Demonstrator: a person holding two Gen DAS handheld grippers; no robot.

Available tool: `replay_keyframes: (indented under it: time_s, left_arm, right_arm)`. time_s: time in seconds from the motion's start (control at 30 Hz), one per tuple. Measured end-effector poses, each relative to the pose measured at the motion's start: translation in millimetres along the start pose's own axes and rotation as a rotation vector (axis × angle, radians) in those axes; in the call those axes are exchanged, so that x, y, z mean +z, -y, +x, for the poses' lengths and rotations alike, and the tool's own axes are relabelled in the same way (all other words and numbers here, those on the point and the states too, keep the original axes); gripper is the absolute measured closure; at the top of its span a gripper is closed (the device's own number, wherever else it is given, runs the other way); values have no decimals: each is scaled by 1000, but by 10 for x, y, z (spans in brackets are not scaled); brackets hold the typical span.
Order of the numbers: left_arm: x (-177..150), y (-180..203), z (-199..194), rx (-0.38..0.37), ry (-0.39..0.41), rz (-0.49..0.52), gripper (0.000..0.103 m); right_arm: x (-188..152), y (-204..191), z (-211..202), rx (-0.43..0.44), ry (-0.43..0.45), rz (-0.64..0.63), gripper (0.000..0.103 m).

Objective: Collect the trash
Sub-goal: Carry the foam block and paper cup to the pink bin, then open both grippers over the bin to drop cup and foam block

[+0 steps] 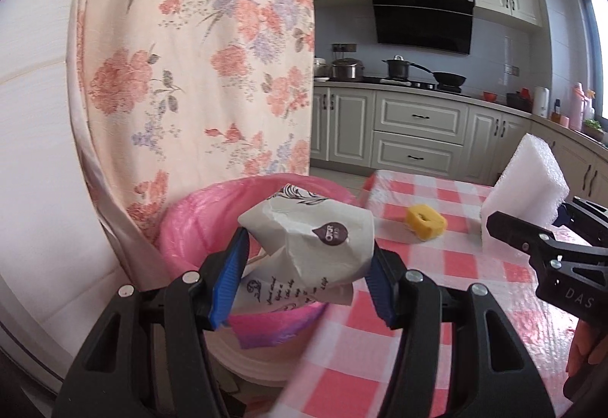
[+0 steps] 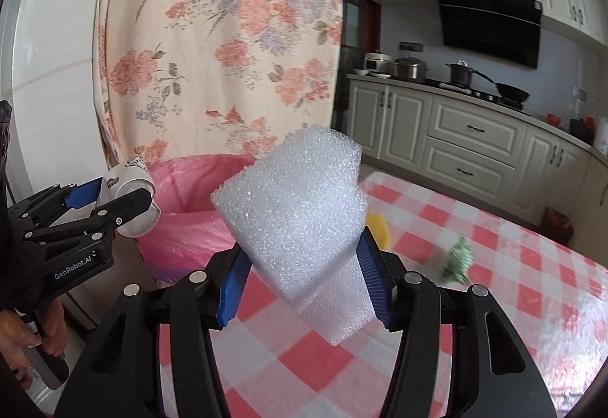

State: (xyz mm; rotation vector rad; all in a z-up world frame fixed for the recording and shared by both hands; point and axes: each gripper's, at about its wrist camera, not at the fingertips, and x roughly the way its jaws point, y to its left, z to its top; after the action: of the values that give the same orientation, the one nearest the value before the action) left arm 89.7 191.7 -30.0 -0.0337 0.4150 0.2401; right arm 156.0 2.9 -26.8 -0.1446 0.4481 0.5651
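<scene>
The left gripper (image 1: 307,273) clamps a crumpled paper cup (image 1: 309,247) over the pink-lined bin (image 1: 182,228), while the right gripper (image 2: 304,285) squeezes a white foam block (image 2: 300,212).

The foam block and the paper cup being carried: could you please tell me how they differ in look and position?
The foam block is plain white, bubbly and chunky; the paper cup is smooth, printed and crumpled. The foam block sits in the right gripper over the checked tablecloth; the paper cup sits in the left gripper over the pink-lined bin. Both are white, light and clamped between blue fingers.
</scene>
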Motion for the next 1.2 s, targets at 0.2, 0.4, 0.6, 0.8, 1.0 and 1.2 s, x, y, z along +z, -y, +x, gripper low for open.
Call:
replay_keyframes:
  time_s: [0.2, 0.4, 0.6, 0.8, 1.0, 1.2]
  left_arm:
    - [84, -310, 180, 62, 0, -9, 47]
    - [208, -531, 502, 103, -24, -35, 47]
    - [324, -674, 784, 135, -39, -49, 47]
    - [343, -808, 996, 153, -70, -78, 46]
    - [323, -903, 1049, 187, -68, -95, 26]
    - [278, -946, 1010, 211, -74, -97, 26]
  right_arm:
    - [219, -198, 410, 97, -3, -15, 50]
    - [479, -335, 867, 176, -12, -24, 50]
    - [720, -441, 1289, 229, -25, -25, 49]
    - [873, -535, 1611, 260, -32, -26, 47]
    - [932, -574, 1758, 276, -33, -12, 36]
    - [910, -523, 1699, 273, -14, -1, 25]
